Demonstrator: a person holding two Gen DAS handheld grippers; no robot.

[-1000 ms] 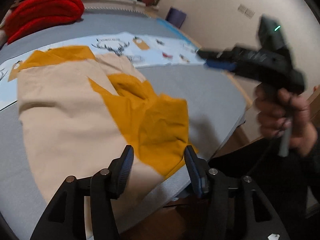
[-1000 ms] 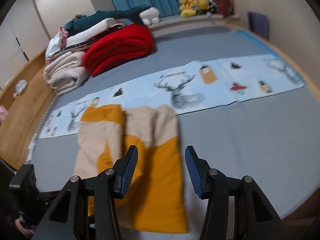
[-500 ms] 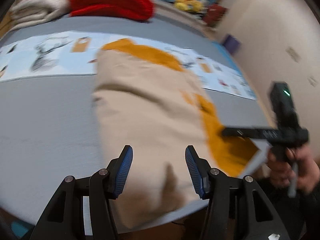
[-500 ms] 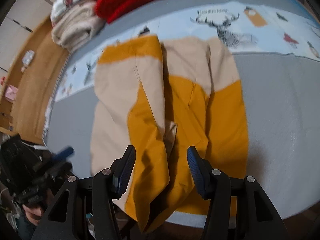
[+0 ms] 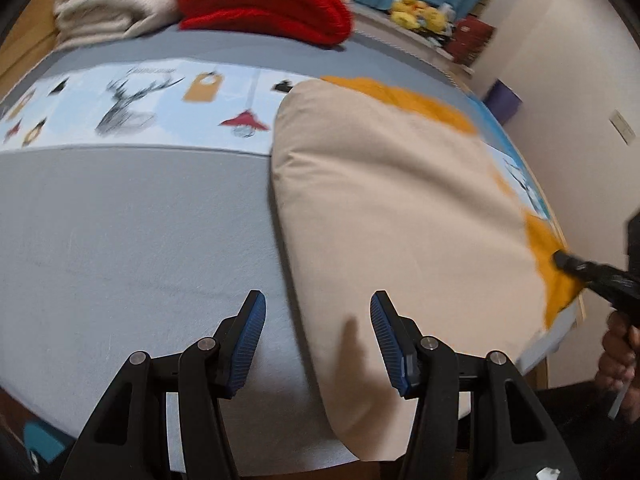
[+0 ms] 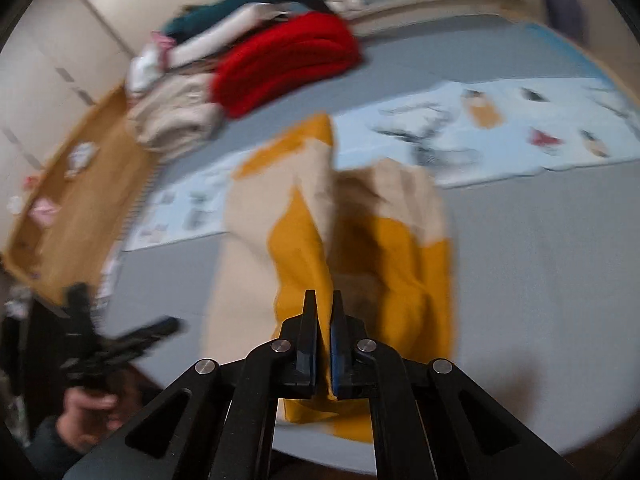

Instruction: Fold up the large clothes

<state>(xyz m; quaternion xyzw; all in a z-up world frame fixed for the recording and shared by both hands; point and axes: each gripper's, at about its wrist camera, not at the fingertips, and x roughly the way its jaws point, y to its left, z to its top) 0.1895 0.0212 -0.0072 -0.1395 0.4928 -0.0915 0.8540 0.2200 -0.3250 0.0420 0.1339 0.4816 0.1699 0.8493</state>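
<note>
Right gripper (image 6: pixel 324 300): jaws pressed together on a mustard fold of the beige-and-mustard garment (image 5: pixel 384 200), lifting it (frame blurred). Left gripper (image 5: pixel 316 340): jaws spread, empty, over the garment's near left edge. Garment lies on the grey bed (image 5: pixel 132 232).

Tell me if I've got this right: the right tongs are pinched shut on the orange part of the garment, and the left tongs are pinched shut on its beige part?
Half right. The right tongs are shut on the garment at its orange part, but the left tongs stand open, gripping nothing; the beige cloth's edge merely lies between the tips. The left wrist view shows this.
</note>
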